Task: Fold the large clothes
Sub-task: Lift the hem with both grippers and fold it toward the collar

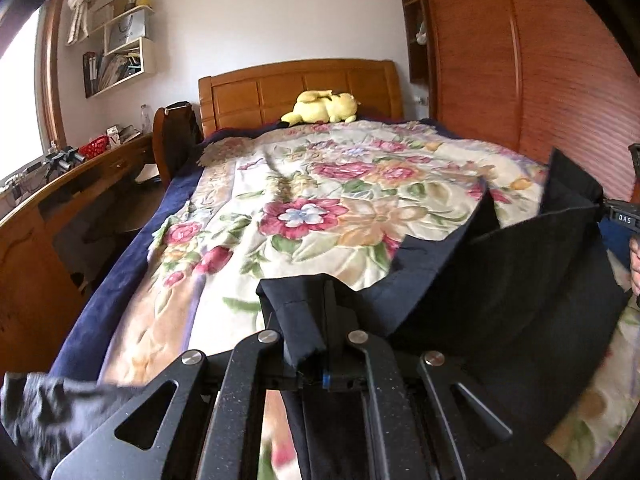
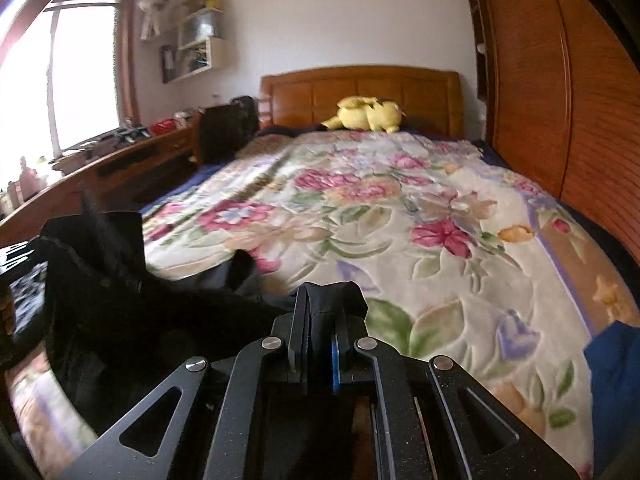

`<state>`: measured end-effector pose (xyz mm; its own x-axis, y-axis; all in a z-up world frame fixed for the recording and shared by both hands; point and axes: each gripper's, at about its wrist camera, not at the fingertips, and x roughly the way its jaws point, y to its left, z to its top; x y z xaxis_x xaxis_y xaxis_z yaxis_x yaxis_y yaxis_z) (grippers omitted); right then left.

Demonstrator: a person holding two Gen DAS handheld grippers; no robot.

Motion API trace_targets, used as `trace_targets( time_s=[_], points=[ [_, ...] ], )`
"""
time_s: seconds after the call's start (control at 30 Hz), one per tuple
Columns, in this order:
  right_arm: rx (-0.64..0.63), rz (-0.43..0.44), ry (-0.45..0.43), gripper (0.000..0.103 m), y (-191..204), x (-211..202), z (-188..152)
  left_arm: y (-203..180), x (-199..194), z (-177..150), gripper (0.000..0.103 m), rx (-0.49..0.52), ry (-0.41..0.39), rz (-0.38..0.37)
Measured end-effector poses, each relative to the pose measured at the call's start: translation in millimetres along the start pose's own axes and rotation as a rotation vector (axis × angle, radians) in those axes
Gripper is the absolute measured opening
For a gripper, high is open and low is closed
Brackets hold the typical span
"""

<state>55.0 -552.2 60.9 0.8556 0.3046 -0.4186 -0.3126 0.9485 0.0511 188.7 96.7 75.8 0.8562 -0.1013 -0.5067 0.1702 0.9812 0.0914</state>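
Dark garment [image 1: 520, 280] is held aloft over floral bedspread [image 1: 304, 184], clenched by left gripper [image 1: 308, 320] and right gripper [image 2: 328, 312]; laying flat seems next.

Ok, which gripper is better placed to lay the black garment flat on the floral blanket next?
Neither clearly. The left gripper and the right gripper are each shut on an edge of the black garment, lifted over the floral blanket; probably both lower together.

"DAS" in white letters on right gripper [image 1: 624, 216] body; other text too blurred.
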Motion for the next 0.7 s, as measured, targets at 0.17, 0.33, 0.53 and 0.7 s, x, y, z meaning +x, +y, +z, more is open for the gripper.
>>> trace_targets(
  time_s=[0.17,0.33,0.53,0.7],
  points=[
    [-0.004,-0.074,0.073,0.007,10.9,48.0,14.2,2.3,46.6,7.4,0.006,0.006,0.053,0.017],
    [-0.043,-0.092,0.171,0.015,25.8,80.6,33.0,2.3,61.9,2.5,0.009,-0.01,0.127,0.01],
    [0.0,-0.133,0.131,0.066,24.8,56.1,50.9,4.9,37.9,-8.6,0.025,-0.019,0.147,0.0],
    [-0.006,-0.116,0.116,0.07,32.1,22.8,47.6,6.0,4.8,-8.4,0.038,0.032,0.101,0.073]
  ],
)
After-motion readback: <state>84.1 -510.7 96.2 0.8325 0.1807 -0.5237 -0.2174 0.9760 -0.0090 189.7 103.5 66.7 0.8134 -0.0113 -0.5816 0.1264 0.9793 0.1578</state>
